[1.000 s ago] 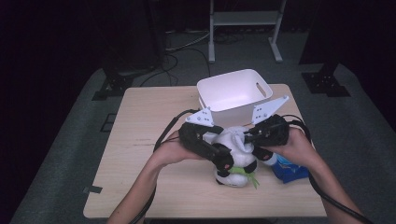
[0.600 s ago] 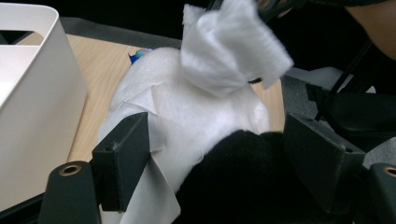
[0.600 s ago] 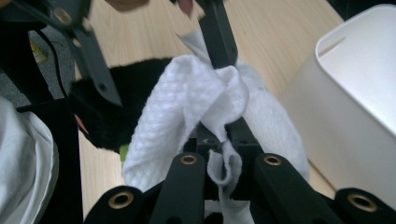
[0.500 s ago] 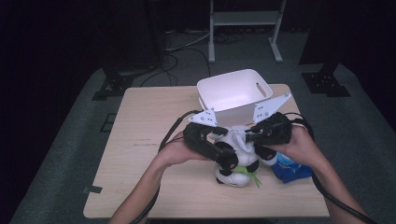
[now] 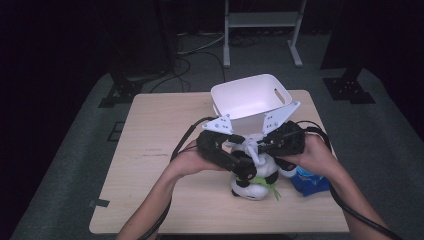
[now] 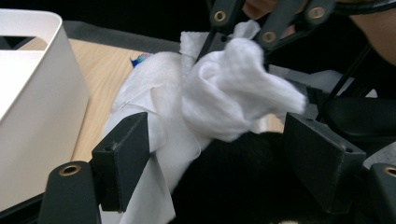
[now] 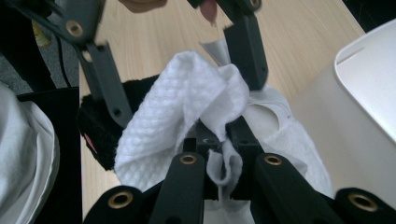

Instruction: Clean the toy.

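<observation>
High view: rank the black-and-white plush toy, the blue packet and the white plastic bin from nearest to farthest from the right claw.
1. The black-and-white plush toy, directly under the right claw, whose tips pinch a white cloth.
2. The blue packet, on the table's right side, beside the right hand.
3. The white plastic bin, behind the claws at the table's far edge.

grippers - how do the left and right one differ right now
The right gripper is shut on a fold of the white cloth; the left gripper stands wide, jaws either side of the plush toy. It is unclear whether its pads press. Both meet over the toy, near the white bin.
</observation>
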Motion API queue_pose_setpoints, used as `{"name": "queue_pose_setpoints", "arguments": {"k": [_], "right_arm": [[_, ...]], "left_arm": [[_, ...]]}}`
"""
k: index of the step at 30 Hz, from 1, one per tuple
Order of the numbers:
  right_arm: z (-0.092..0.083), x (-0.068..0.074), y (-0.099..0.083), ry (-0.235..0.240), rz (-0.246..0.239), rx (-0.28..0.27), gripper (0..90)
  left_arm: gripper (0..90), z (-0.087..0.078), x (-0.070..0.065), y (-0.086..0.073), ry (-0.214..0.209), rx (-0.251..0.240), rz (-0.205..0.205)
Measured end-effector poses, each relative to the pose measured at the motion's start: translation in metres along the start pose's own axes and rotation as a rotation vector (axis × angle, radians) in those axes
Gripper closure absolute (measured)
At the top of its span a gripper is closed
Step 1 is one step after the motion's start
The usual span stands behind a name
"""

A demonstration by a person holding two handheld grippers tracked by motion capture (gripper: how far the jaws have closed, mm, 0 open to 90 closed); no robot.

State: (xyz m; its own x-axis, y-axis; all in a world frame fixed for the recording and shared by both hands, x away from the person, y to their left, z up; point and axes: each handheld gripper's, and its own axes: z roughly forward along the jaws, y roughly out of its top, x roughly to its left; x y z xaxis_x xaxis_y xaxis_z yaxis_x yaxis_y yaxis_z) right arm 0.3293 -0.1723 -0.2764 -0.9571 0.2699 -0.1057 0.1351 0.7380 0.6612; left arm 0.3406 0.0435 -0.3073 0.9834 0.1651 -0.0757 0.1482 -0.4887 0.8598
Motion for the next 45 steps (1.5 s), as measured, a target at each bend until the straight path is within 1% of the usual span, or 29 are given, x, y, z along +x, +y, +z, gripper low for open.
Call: {"name": "queue_pose_setpoints", "arguments": {"k": [1, 3, 4, 5, 6, 7, 9, 12, 15, 17, 19, 20, 23, 28, 32, 33, 34, 36, 38, 40, 42, 44, 45], "right_arm": [[-0.002, -0.001, -0.003, -0.002, 0.007, -0.002, 84.8], [-0.005, -0.003, -0.008, -0.02, 0.015, -0.003, 84.8], [-0.008, -0.005, -0.012, -0.039, 0.025, 0.0, 84.8], [-0.01, -0.007, -0.015, -0.043, 0.036, -0.008, 84.9], [-0.012, -0.009, -0.018, -0.033, 0.05, -0.018, 85.0], [-0.013, -0.01, -0.021, -0.028, 0.056, -0.021, 85.0], [-0.016, -0.01, -0.025, -0.037, 0.063, -0.024, 85.0], [-0.018, -0.01, -0.028, -0.039, 0.07, -0.02, 85.0], [-0.019, -0.01, -0.03, -0.043, 0.074, -0.016, 84.9], [-0.021, -0.01, -0.032, -0.045, 0.08, -0.014, 85.0], [-0.021, -0.01, -0.033, -0.047, 0.081, -0.018, 85.0], [-0.021, -0.01, -0.034, -0.047, 0.081, -0.019, 85.0], [-0.021, -0.01, -0.035, -0.044, 0.084, -0.023, 85.0], [-0.022, -0.01, -0.035, -0.036, 0.081, -0.019, 85.0], [-0.021, -0.009, -0.034, -0.031, 0.072, -0.016, 85.0], [-0.021, -0.008, -0.034, -0.029, 0.074, -0.015, 85.0], [-0.02, -0.007, -0.033, -0.029, 0.072, -0.013, 85.0], [-0.02, -0.007, -0.032, -0.035, 0.068, -0.003, 85.0], [-0.021, -0.007, -0.033, -0.035, 0.073, -0.004, 85.0], [-0.021, -0.009, -0.035, -0.03, 0.08, -0.005, 85.1], [-0.021, -0.009, -0.036, -0.025, 0.084, -0.014, 85.1], [-0.021, -0.009, -0.037, -0.024, 0.085, -0.017, 85.1], [-0.021, -0.009, -0.037, -0.024, 0.084, -0.017, 85.1]], "left_arm": [[22.7, -0.001, 0.0, 0.001, -0.009, -0.007, 0.0], [22.7, -0.004, -0.001, 0.002, -0.018, -0.011, 0.007], [21.8, -0.004, -0.002, 0.003, -0.014, -0.002, 0.013], [20.5, -0.004, -0.002, 0.003, -0.008, 0.01, 0.023], [20.4, -0.003, -0.002, 0.002, -0.008, 0.015, 0.02], [19.8, -0.001, -0.001, 0.0, -0.007, 0.025, 0.021], [19.2, 0.005, 0.001, -0.003, -0.014, 0.033, 0.017], [17.6, 0.014, 0.003, -0.009, -0.017, 0.053, 0.025], [16.4, 0.021, 0.005, -0.014, -0.019, 0.047, 0.024], [13.2, 0.026, 0.006, -0.017, -0.019, 0.051, 0.023], [12.6, 0.028, 0.008, -0.019, -0.017, 0.056, 0.019], [12.5, 0.029, 0.008, -0.02, -0.015, 0.052, 0.012], [10.3, 0.031, 0.011, -0.022, -0.026, 0.043, 0.007], [7.0, 0.035, 0.012, -0.027, -0.053, 0.025, -0.006], [0.4, 0.041, 0.013, -0.028, -0.073, 0.038, -0.016], [0.0, 0.042, 0.013, -0.029, -0.079, 0.041, -0.019], [0.0, 0.044, 0.014, -0.03, -0.089, 0.033, -0.023], [0.0, 0.046, 0.015, -0.032, -0.096, 0.014, -0.024], [0.0, 0.047, 0.016, -0.033, -0.105, -0.008, -0.024], [0.0, 0.049, 0.017, -0.035, -0.118, -0.012, -0.028], [0.0, 0.046, 0.018, -0.034, -0.119, 0.005, -0.022], [0.0, 0.046, 0.016, -0.035, -0.117, 0.046, 0.003], [0.0, 0.046, 0.014, -0.035, -0.106, 0.066, 0.031]]}}
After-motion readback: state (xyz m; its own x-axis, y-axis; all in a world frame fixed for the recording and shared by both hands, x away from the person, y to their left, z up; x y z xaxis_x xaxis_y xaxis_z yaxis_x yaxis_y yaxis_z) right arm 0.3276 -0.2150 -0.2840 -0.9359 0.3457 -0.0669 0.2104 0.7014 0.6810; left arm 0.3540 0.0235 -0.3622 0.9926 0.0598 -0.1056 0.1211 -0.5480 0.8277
